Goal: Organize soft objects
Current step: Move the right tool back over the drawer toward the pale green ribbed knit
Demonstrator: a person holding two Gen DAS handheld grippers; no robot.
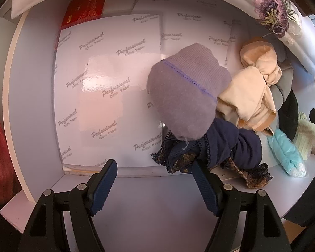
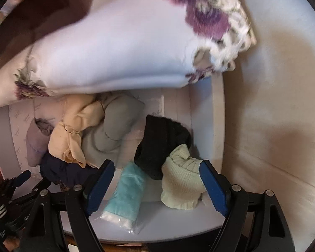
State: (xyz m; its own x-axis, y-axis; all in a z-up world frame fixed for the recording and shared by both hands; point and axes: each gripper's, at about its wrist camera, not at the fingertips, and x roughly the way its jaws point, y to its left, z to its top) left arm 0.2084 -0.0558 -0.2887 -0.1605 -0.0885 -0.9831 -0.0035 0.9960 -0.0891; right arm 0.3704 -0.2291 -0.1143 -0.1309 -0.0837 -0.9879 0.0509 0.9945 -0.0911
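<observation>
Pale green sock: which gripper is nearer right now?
Right. The right gripper hangs open just over the pale green sock, one finger at its edge. The left gripper is farther off, open by the navy lace garment.

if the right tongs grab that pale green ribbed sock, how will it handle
Pale green ribbed sock looks bunched and soft, so it will likely compress and droop. Probably light. Its ribbed knit should grip rather than slip; it touches the black sock, which might drag along.

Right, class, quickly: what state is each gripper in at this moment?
Left gripper: open, holding nothing; crumpled navy lace-trimmed cloth beside its right finger.
Right gripper: open, holding nothing, above the turquoise plastic-wrapped packet.
</observation>
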